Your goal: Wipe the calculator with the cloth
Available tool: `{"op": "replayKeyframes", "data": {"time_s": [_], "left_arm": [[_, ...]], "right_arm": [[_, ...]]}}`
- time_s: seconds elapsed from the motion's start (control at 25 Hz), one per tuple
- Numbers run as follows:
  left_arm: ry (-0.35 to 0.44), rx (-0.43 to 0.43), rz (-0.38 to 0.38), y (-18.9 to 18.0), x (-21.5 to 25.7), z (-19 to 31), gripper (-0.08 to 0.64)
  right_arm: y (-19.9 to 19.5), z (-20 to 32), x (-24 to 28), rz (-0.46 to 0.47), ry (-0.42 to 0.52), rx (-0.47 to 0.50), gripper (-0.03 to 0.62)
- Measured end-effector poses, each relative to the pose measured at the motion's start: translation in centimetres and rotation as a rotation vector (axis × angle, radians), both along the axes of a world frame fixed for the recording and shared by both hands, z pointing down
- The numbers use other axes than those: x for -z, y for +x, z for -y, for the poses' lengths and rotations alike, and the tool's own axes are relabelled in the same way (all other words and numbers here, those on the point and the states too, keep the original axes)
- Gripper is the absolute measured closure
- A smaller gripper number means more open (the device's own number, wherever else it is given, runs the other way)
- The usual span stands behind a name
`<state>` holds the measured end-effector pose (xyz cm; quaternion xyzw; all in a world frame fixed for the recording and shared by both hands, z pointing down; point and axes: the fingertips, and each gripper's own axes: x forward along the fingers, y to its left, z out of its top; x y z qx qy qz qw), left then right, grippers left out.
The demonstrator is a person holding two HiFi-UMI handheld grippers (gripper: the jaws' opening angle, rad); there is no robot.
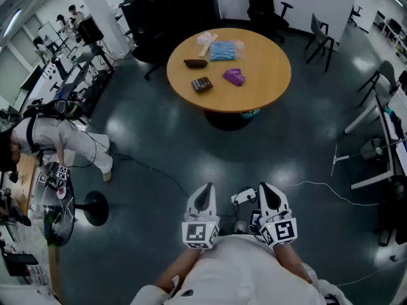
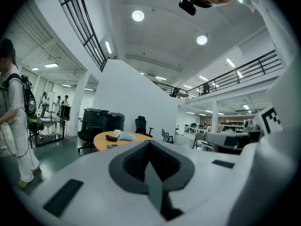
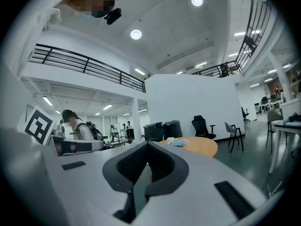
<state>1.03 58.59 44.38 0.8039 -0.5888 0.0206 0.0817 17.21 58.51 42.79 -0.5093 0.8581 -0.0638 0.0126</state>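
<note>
A dark calculator (image 1: 201, 84) lies on the round wooden table (image 1: 270, 84) far ahead, with a purple cloth (image 1: 234, 77) to its right. Both grippers are held close to the person's body, well short of the table. My left gripper (image 1: 204, 197) is shut with nothing in it. My right gripper (image 1: 267, 197) is shut and empty too. In the left gripper view the table (image 2: 101, 141) shows small in the distance with the calculator (image 2: 112, 146) on it. The right gripper view shows the table (image 3: 200, 146) beyond the closed jaws.
On the table also lie a dark brown object (image 1: 196, 63), a blue packet (image 1: 223, 51) and a pale strip (image 1: 208, 44). Office chairs (image 1: 267, 8) stand behind it, desks (image 1: 375, 138) to the right. A person (image 1: 54, 138) stands at left beside a stool (image 1: 95, 208). A cable (image 1: 318, 186) crosses the floor.
</note>
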Motion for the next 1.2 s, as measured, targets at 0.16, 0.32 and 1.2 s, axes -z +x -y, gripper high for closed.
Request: {"op": "replayKeyframes", "data": {"time_s": [0.16,0.32,1.2], "left_arm": [[0.001,0.006,0.000,0.1,0.0,-0.3,0.554],[-0.001,0.008,-0.002,0.1,0.1,-0.3,0.554],[-0.054,0.100,0.016,-1.3,-2.9,5.2,0.554]], "right_arm": [[0.1,-0.3,-0.1,0.005,0.004,0.007,0.577],[0.1,-0.3,-0.1,0.000,0.000,0.013,0.577],[0.6,7.7,0.1,0.044,0.009,0.046,0.577]]}}
